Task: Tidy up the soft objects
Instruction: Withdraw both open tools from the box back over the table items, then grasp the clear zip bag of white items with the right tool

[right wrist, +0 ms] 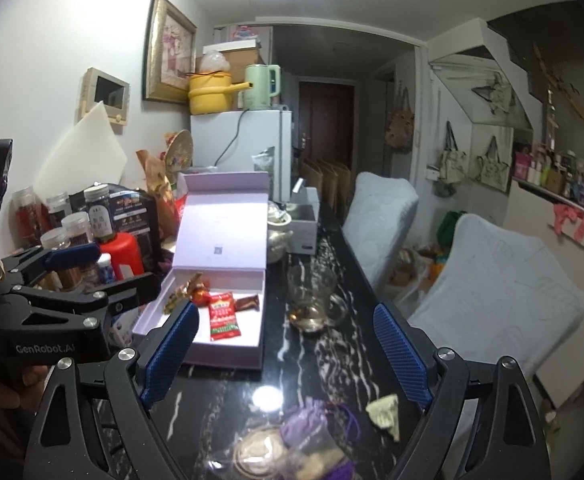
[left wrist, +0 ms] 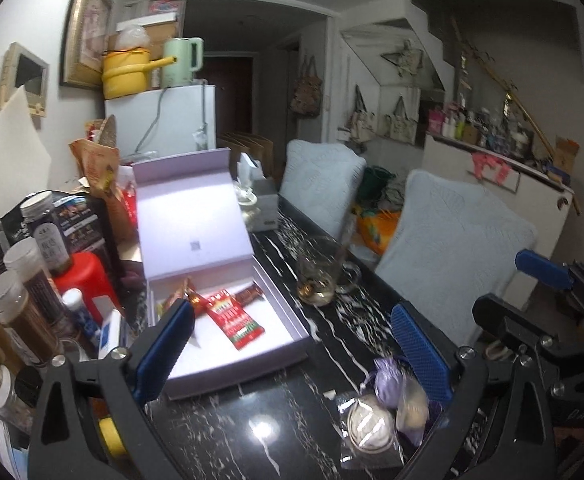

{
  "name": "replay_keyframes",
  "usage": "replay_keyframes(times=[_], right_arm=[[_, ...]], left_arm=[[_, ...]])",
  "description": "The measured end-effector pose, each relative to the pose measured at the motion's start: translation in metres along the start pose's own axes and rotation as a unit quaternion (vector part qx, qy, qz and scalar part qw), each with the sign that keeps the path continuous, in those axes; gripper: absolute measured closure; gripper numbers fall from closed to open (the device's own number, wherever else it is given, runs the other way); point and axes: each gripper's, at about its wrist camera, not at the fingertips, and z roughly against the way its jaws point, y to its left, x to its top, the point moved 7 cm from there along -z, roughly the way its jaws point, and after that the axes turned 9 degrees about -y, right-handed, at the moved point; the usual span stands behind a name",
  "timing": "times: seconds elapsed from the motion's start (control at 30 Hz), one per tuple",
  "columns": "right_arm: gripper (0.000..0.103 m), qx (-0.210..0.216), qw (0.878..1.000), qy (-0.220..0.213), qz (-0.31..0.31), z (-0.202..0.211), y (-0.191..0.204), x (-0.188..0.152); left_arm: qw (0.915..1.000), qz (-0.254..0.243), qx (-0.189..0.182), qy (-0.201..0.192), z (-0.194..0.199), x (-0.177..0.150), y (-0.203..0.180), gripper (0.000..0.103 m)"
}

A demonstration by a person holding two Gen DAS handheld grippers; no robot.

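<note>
Sachets (left wrist: 390, 378), lavender plus pale ones in clear wrap, sat clustered on black marble table (left wrist: 275, 432) at 5 o'clock of open white box (left wrist: 287, 328). Red snack packet (left wrist: 235, 318) lay inside box. Left gripper (left wrist: 292, 344) spread wide, empty; right gripper (right wrist: 287, 356) also wide, empty, above sachets.
</note>
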Motion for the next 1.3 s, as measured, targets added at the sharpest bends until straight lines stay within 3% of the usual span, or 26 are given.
replay_keyframes(times=[0.43, 0.73, 1.07, 1.3], right_arm=[[0.013, -0.017, 0.999, 0.023, -0.043, 0.014, -0.026, -0.044], [0.013, -0.021, 0.994, 0.058, -0.09, 0.015, -0.048, -0.093], [0.013, -0.02, 0.989, 0.1, -0.11, 0.01, -0.061, -0.14], [0.013, 0.003, 0.985, 0.129, -0.115, -0.001, -0.063, -0.164]], left_arm=[[0.9974, -0.011, -0.046, 0.055, -0.018, -0.043, -0.037, 0.003], [0.9919, -0.001, -0.064, 0.109, -0.039, -0.082, -0.054, 0.003], [0.9857, 0.005, -0.063, 0.156, -0.054, -0.116, -0.056, 0.003], [0.98, 0.0, -0.052, 0.192, -0.062, -0.144, -0.051, 0.003]])
